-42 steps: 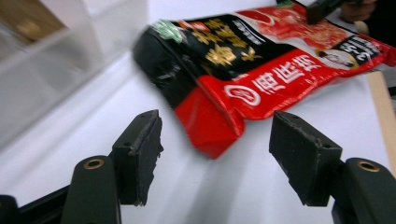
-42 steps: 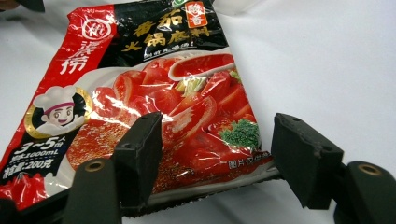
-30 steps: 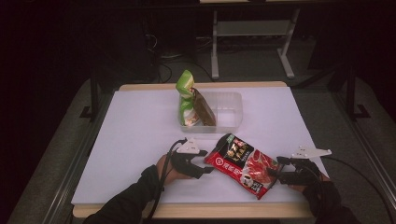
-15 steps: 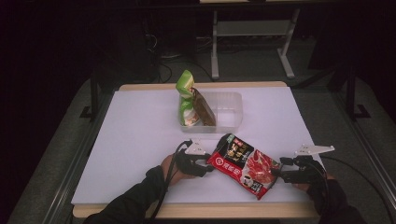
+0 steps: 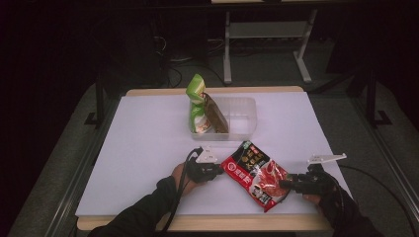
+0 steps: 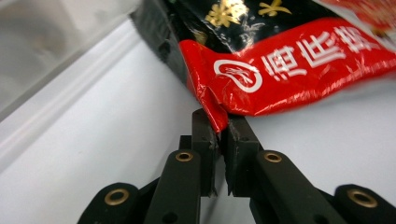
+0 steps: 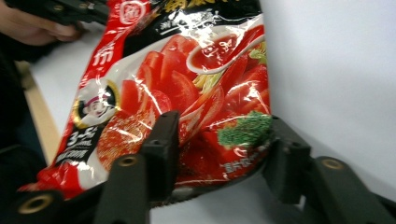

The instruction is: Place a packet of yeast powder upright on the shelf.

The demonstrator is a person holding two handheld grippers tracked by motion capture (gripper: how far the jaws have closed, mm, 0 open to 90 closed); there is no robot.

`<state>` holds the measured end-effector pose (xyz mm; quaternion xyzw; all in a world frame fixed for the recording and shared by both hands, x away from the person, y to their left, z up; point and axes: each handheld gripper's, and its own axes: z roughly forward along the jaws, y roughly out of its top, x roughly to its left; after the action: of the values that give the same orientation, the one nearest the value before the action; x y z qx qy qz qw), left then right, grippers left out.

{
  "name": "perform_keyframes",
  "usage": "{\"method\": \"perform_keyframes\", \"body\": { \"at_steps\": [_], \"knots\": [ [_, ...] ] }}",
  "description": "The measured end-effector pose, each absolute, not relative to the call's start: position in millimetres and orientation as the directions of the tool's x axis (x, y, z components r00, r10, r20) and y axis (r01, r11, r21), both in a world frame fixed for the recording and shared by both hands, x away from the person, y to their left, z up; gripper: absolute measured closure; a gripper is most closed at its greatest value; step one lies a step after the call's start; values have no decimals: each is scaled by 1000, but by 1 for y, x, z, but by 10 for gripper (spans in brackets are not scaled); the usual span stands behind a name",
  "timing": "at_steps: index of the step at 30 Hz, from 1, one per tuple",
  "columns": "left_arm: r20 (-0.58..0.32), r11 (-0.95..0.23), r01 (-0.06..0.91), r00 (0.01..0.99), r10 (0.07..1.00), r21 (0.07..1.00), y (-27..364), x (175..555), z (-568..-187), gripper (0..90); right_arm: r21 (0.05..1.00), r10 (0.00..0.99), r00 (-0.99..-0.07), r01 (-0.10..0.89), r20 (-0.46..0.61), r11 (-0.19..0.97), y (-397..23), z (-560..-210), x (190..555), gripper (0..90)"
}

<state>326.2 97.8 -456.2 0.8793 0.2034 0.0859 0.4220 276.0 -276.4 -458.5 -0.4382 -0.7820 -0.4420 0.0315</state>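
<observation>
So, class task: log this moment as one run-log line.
left gripper: shut on red packet corner | right gripper: open, straddling packet's other end | clear tub: holds green bag

Right claw (image 5: 286, 181) now astride packet (image 5: 254, 174).

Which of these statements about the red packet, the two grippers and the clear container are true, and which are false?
1. The left gripper pinches an edge of the red packet. True.
2. The right gripper is shut tight. False: its jaws stand apart around the packet's end.
3. The clear container holds the red packet. False: the packet is outside it, nearer the person.
4. A green bag stands in the container. True.
</observation>
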Motion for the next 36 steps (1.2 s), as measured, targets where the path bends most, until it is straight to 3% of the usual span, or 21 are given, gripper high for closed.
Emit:
{"method": "perform_keyframes", "body": {
  "at_steps": [6, 12, 25, 33, 36],
  "knots": [
    [-75, -465, 331, 870, 487, 821, 110, 336, -454, 854, 658, 634, -634, 710, 443, 250, -260, -458, 271, 587],
    [-218, -318, 409, 841, 496, 856, 125, 345, -452, 833, 684, 620, -679, 667, 392, 297, -240, -456, 266, 598],
    [-360, -133, 422, 870, 338, 897, 137, 347, -432, 618, 733, 633, -712, 599, 304, 323, -231, -456, 260, 633],
    [-385, -169, 417, 902, 193, 893, 146, 346, -424, 425, 760, 649, -709, 574, 275, 305, -230, -455, 260, 735],
    [-366, -202, 412, 902, 229, 889, 152, 343, -426, 396, 767, 652, -710, 567, 268, 302, -229, -454, 259, 769]
  ]
}}
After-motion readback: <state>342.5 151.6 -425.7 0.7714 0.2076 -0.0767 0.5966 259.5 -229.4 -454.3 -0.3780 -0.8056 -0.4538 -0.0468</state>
